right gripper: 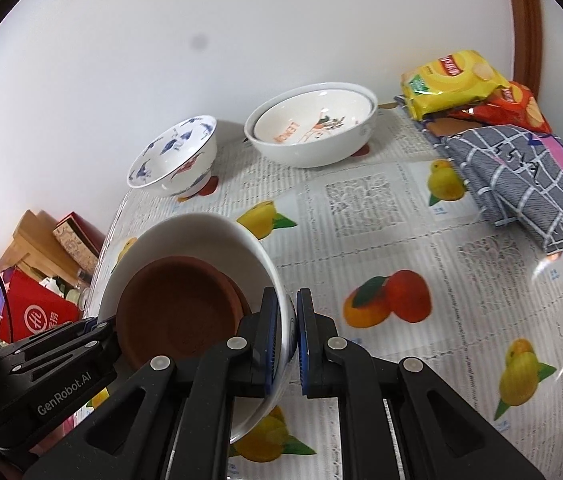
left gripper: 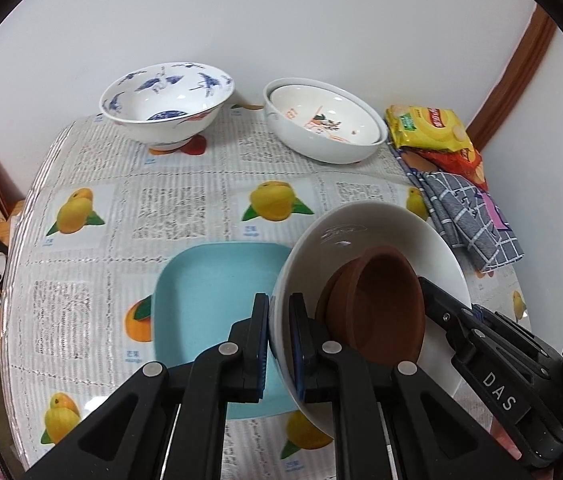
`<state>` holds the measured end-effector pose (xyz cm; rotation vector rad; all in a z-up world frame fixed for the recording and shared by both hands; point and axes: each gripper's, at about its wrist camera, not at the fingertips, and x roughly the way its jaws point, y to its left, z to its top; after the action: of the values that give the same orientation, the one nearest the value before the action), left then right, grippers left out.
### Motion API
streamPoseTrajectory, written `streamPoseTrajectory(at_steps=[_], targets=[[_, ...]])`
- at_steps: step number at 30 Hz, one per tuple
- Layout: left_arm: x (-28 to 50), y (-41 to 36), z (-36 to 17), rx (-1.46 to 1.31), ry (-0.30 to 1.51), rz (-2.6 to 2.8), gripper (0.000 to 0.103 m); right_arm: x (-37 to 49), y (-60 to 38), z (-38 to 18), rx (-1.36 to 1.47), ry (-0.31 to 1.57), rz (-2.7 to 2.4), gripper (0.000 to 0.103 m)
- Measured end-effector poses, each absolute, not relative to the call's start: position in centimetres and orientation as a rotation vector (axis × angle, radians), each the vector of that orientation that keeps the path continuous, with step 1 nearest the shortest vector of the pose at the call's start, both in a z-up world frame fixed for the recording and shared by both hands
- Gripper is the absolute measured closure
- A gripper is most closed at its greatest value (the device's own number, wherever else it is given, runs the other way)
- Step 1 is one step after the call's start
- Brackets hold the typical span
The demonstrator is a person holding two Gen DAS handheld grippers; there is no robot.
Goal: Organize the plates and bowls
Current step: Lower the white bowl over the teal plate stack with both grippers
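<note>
My left gripper [left gripper: 279,344] is shut on the left rim of a white bowl [left gripper: 365,224], held above the table. My right gripper [right gripper: 289,340] is shut on the opposite rim of the same white bowl [right gripper: 185,228]. Brown dishes [left gripper: 385,300] lie stacked inside it, also in the right wrist view [right gripper: 177,308]. A light blue square plate [left gripper: 217,280] lies on the table under the bowl's left side. A blue-patterned bowl [left gripper: 165,96] and a white bowl with an orange-print bowl nested in it [left gripper: 321,120] stand at the back.
The table carries a fruit-print cloth [left gripper: 177,200]. Snack bags [left gripper: 429,128] and a folded grey checked towel [left gripper: 465,216] lie at the back right. Boxes and clutter [right gripper: 41,256] sit beyond the table's left edge. A white wall stands behind.
</note>
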<state>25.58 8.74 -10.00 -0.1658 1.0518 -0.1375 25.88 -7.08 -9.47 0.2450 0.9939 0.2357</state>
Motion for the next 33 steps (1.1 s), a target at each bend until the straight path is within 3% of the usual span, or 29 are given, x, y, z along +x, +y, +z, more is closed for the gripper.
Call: streamPoseTrajectory(at_steps=[33], targets=[[26.6,14.7,-15.8,-0.216,1.117,-0.06,0.091,28.5,-0.3,-15.2,0.153,1.099,0.331,0.094]])
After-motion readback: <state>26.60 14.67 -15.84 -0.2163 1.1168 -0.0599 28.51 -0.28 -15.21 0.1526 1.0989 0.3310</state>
